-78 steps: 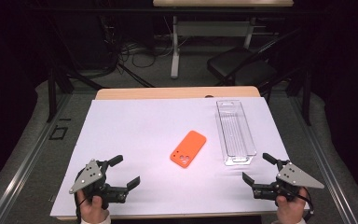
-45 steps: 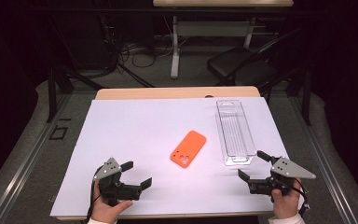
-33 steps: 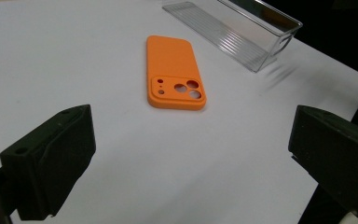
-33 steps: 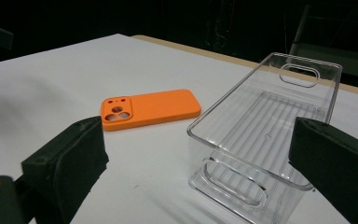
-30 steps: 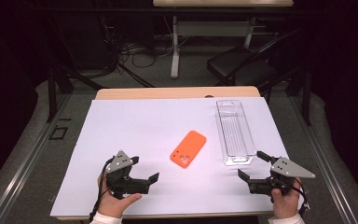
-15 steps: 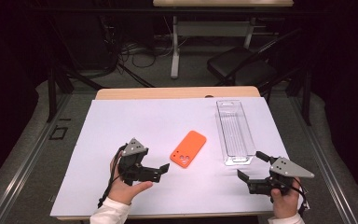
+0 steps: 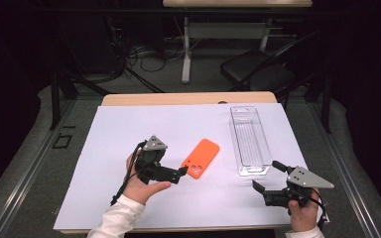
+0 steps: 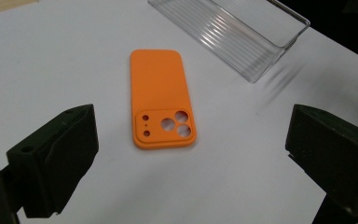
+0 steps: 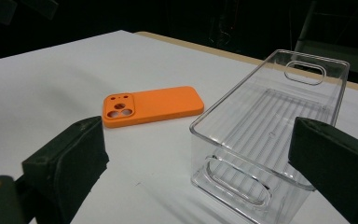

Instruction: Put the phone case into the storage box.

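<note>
L gripper (image 7: 181, 172), jaws spread, at frame centre to straddle flat orange silicone phone case (image 7: 200, 157); R gripper (image 7: 267, 175), jaws spread, idle lower right by clear ribbed plastic bin (image 7: 250, 140).

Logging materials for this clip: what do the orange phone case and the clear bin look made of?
Phone case: likely silicone or soft matte plastic; even orange, no glare. Bin: rigid clear plastic, probably acrylic; glossy, see-through, ribbed floor, moulded handle slots.

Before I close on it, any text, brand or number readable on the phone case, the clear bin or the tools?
None: no readable word, brand, number or sign.
Orange phone case: plain back, just camera cutouts.
Clear bin: only moulded ribs and handle slots.
Left tool and right tool: no markings legible.
White table cover: blank.
</note>
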